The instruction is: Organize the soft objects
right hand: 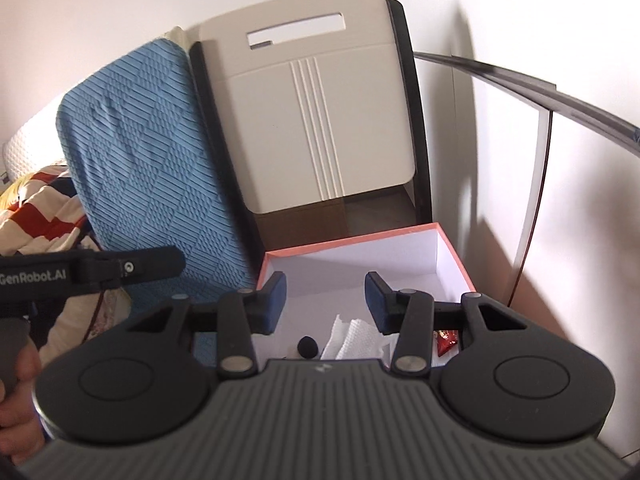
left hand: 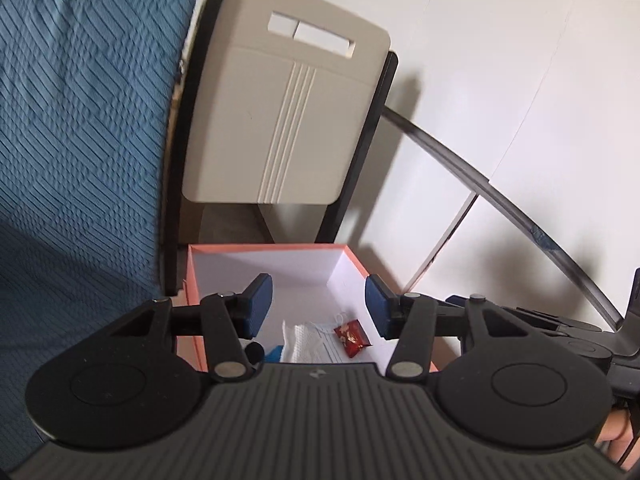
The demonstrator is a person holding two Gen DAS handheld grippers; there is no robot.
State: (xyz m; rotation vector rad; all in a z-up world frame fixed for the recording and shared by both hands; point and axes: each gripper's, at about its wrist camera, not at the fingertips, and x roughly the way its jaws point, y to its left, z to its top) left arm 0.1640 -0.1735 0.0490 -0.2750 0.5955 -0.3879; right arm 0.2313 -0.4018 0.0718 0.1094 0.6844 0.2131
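White wall [left hand: 500, 60] behind, with blue textured cushion [left hand: 80, 140] at left and cream chair back [left hand: 280, 112] upright between dark posts. Striped red and cream blanket [right hand: 36, 204] at far left of right view. Below chair, pink box [left hand: 356, 260] with white inside, open on top. In box: white tissue [left hand: 302, 342], face mask [left hand: 328, 350] just beside it, red candy wrapper [left hand: 352, 338] near right wall, small black round thing [right hand: 307, 346]. Left gripper [left hand: 319, 306] above box, blue pads apart, nothing between. Right gripper [right hand: 326, 302] also above box, half wide, empty. Hand [right hand: 18, 396] on left gripper's handle, at lower left of right view
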